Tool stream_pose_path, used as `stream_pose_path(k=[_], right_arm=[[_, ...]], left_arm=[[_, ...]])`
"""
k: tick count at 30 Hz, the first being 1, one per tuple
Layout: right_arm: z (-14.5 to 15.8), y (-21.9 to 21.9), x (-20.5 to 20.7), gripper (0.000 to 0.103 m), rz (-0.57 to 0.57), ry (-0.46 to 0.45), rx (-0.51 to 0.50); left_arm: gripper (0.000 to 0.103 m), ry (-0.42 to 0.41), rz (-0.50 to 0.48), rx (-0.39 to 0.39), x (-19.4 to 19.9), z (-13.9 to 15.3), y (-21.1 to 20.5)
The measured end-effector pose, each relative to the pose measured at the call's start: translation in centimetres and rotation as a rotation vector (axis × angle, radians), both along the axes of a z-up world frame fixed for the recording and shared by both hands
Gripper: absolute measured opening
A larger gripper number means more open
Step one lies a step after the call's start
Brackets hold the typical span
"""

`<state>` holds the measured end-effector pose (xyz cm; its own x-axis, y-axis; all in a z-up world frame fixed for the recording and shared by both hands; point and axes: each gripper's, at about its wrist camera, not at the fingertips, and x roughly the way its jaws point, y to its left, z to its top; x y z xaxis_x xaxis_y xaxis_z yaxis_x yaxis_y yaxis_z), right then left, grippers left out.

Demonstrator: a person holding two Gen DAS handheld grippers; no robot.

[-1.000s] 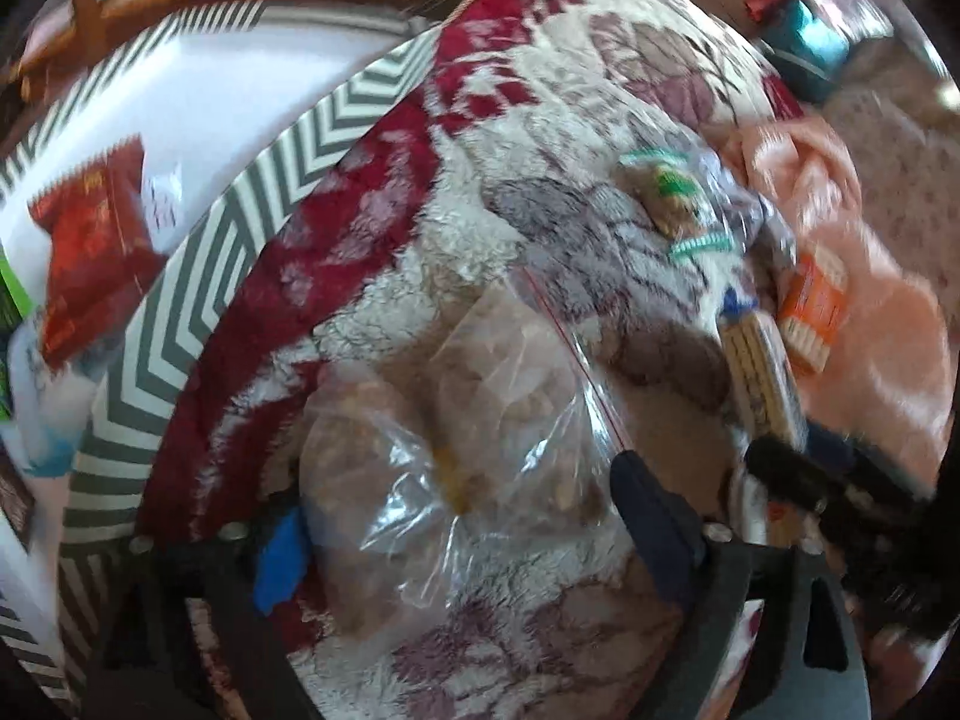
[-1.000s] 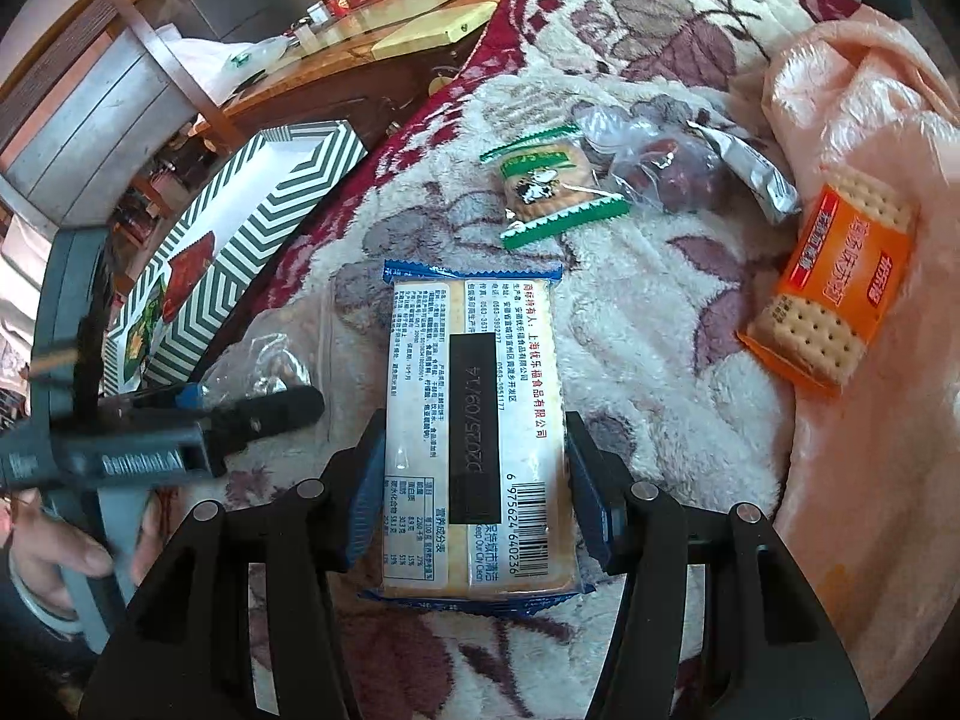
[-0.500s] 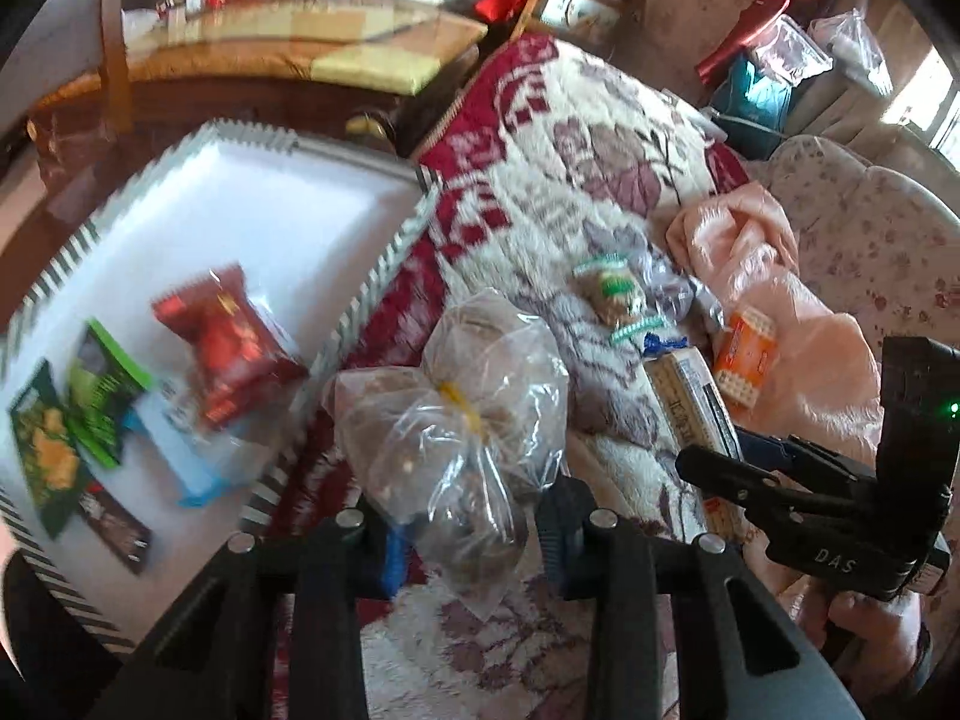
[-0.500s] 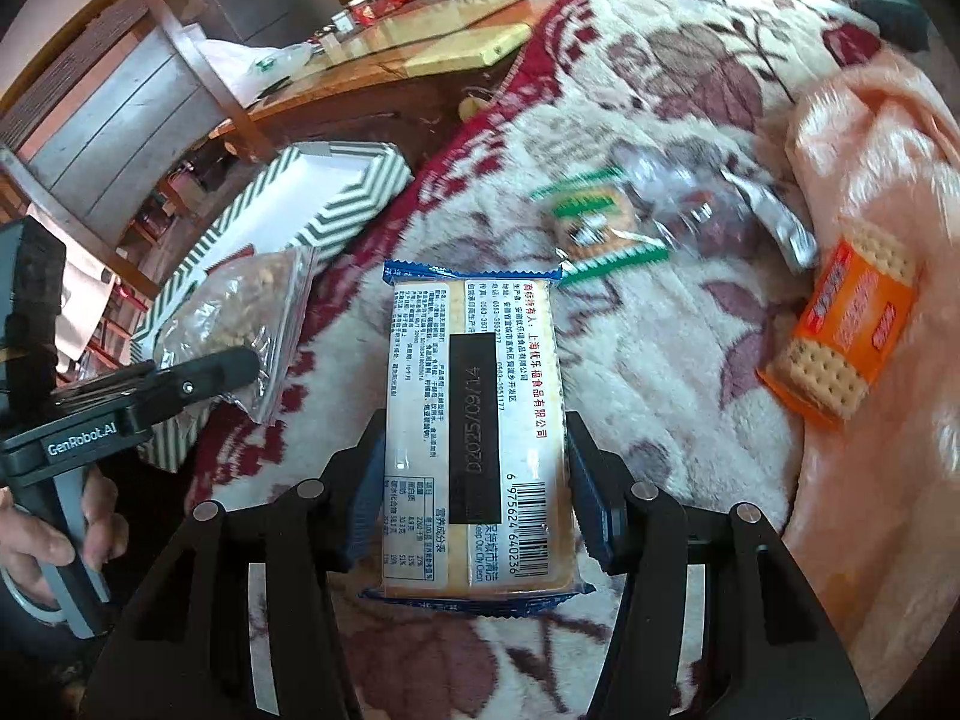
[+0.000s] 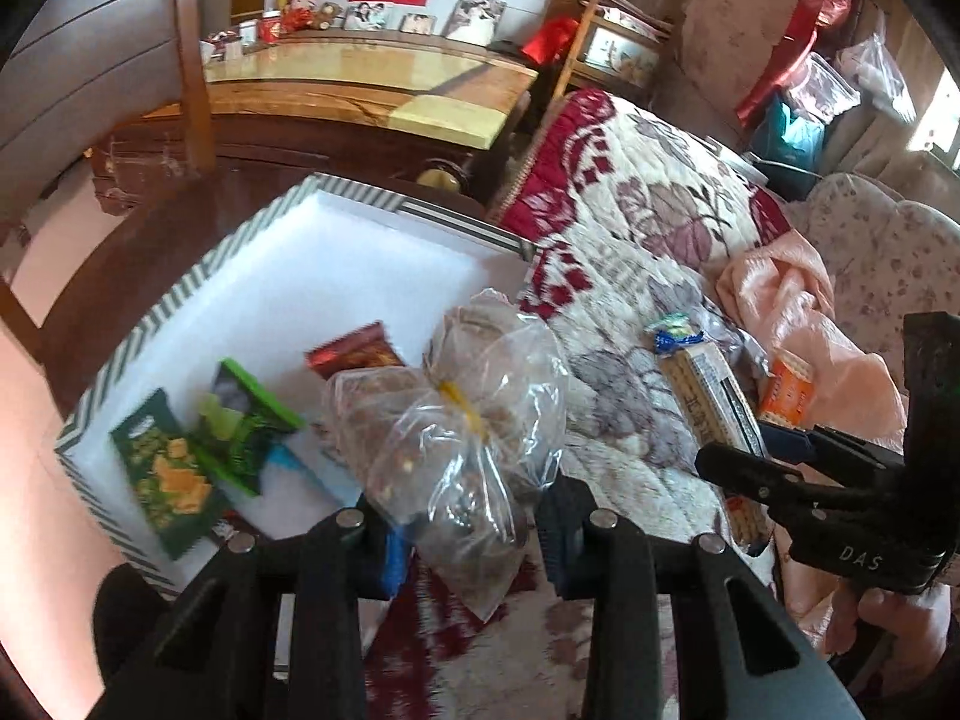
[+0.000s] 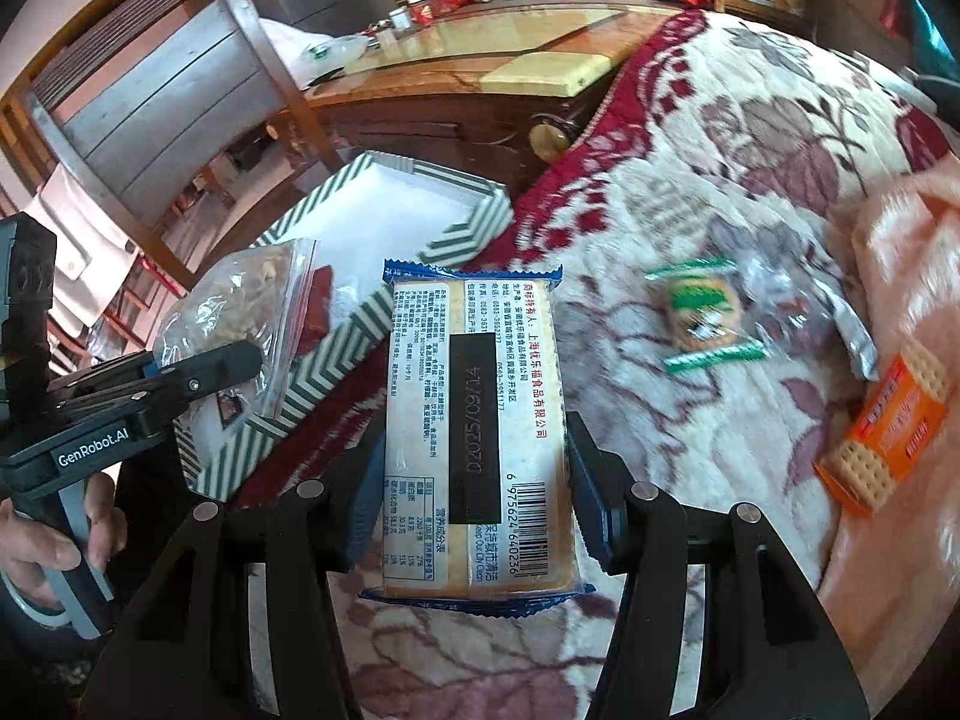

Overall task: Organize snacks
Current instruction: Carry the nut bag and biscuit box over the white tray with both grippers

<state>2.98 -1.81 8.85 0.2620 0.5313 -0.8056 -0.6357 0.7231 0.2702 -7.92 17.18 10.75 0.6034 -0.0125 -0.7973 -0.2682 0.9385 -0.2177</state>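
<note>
My left gripper (image 5: 465, 531) is shut on a clear plastic bag of nuts (image 5: 456, 414) and holds it up over the near edge of a white box with a green-striped rim (image 5: 150, 336). The box holds a red packet (image 5: 354, 351) and green packets (image 5: 168, 468). My right gripper (image 6: 474, 492) is shut on a blue-edged cracker pack (image 6: 474, 420), lifted above the floral blanket (image 6: 690, 180). The bag also shows in the right wrist view (image 6: 240, 312), as does the box (image 6: 336, 348).
On the blanket lie a green-and-white biscuit packet (image 6: 702, 315), a silver wrapper (image 6: 840, 318) and an orange cracker pack (image 6: 888, 432) on a peach cloth (image 6: 912, 240). A wooden table (image 5: 360, 96) and chair stand behind the box.
Both grippers have risen from the blanket with their loads. The left one has carried the nut bag leftwards to the box edge; the right one follows with the cracker pack.
</note>
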Motion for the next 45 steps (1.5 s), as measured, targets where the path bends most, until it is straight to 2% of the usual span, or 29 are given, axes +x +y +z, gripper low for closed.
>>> stream_pose_path(k=[17,31,45], right_arm=[[0.4,6.4,-0.8,0.054,0.103,-0.006,-0.032],[0.1,10.9,-0.5,0.054,0.165,-0.001,-0.059],[-1.9,17.4,1.4,0.054,0.237,0.025,-0.113]], left_arm=[[0.037,0.003,0.096,0.002,-2.0,-0.6,4.8],[0.037,0.028,0.161,-0.011,-2.1,-1.9,7.8],[0.037,0.073,0.198,-0.033,-1.6,-4.0,9.6]])
